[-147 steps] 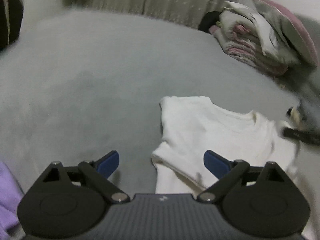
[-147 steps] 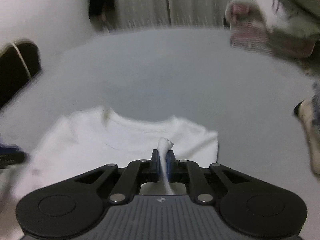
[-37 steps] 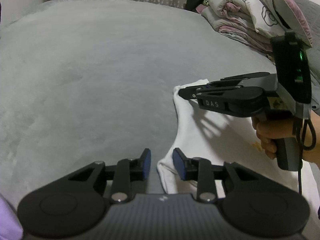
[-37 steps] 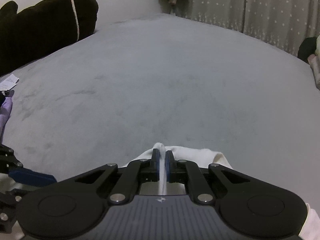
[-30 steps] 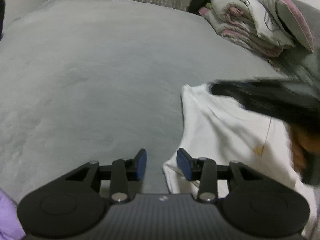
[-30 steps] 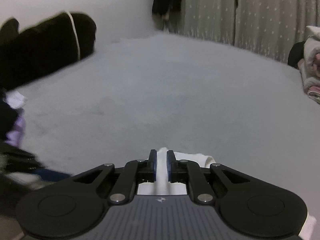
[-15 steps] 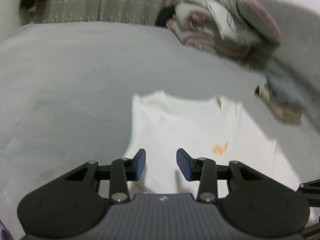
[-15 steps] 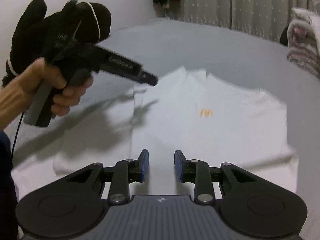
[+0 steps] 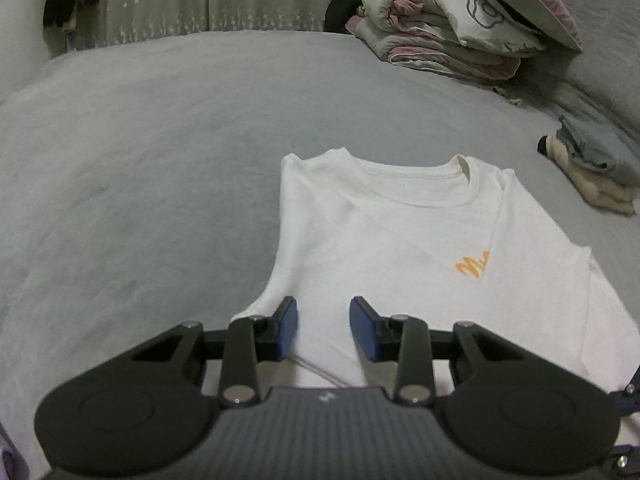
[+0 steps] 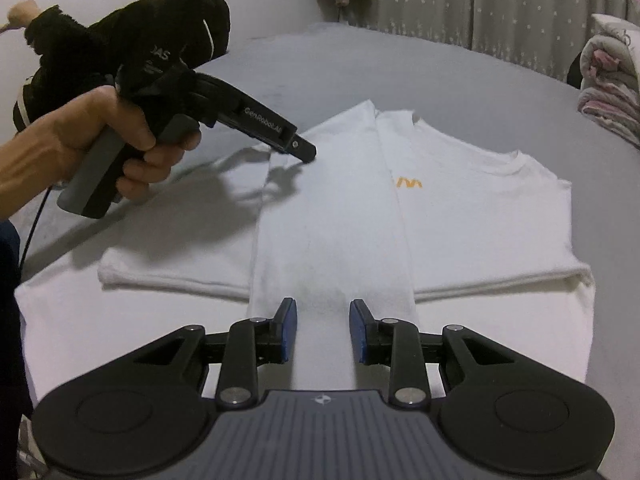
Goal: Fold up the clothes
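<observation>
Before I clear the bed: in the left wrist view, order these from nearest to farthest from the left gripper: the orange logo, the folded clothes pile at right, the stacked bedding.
From the left gripper:
1. Orange logo, just ahead, on the white shirt's chest.
2. Folded clothes pile, right edge, mid-distance.
3. Stacked bedding, far back, upper right.

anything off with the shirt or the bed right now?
Nothing stands out. The white T-shirt lies flat on the grey bed, one side folded over the middle, half covering the orange print. That looks like a fold in progress, not a fault.
</observation>
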